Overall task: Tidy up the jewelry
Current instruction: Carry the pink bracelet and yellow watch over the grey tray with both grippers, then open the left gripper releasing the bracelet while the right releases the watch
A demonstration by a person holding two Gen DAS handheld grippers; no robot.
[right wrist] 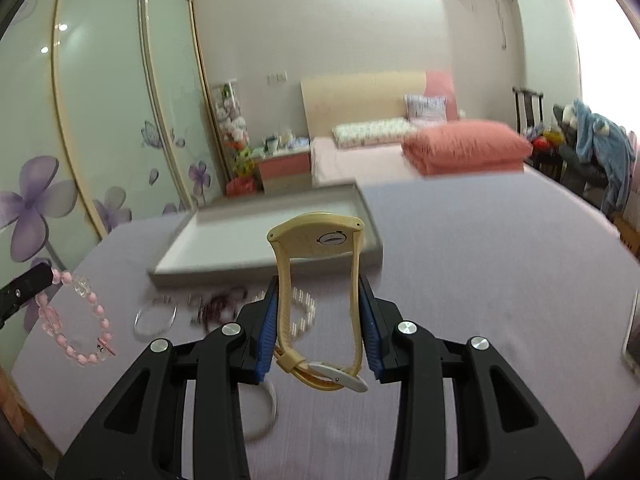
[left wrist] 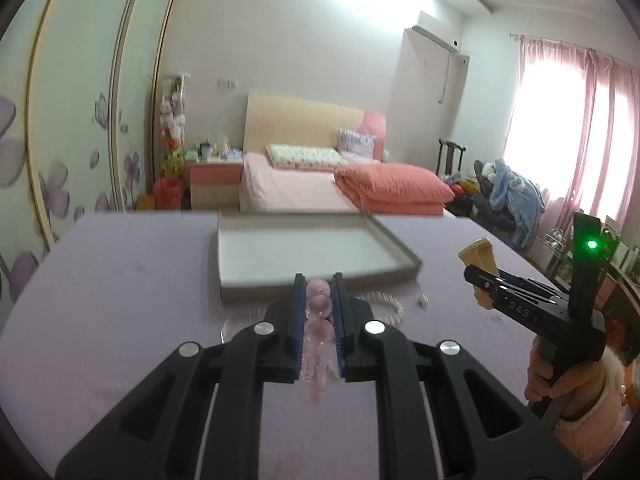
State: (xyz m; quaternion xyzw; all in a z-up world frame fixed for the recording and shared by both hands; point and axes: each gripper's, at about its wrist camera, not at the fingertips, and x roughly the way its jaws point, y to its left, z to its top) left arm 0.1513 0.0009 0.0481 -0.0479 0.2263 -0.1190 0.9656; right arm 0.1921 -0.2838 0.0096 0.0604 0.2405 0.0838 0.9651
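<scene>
Left wrist view shows our left tongs (left wrist: 318, 292) squeezed tight on a pink bead bracelet (left wrist: 318, 312), held up over the purple worktop (left wrist: 120, 300), just in front of the white tray (left wrist: 304, 248). A pearl bracelet (left wrist: 390, 306) lies on the worktop near the tray's front edge. In the right wrist view, our right tongs (right wrist: 319, 300) press both sides of a yellow watch (right wrist: 318, 272), also just in front of the tray. A clear bangle (right wrist: 155, 318) and a dark bead string (right wrist: 224, 300) lie near the tray's front too.
</scene>
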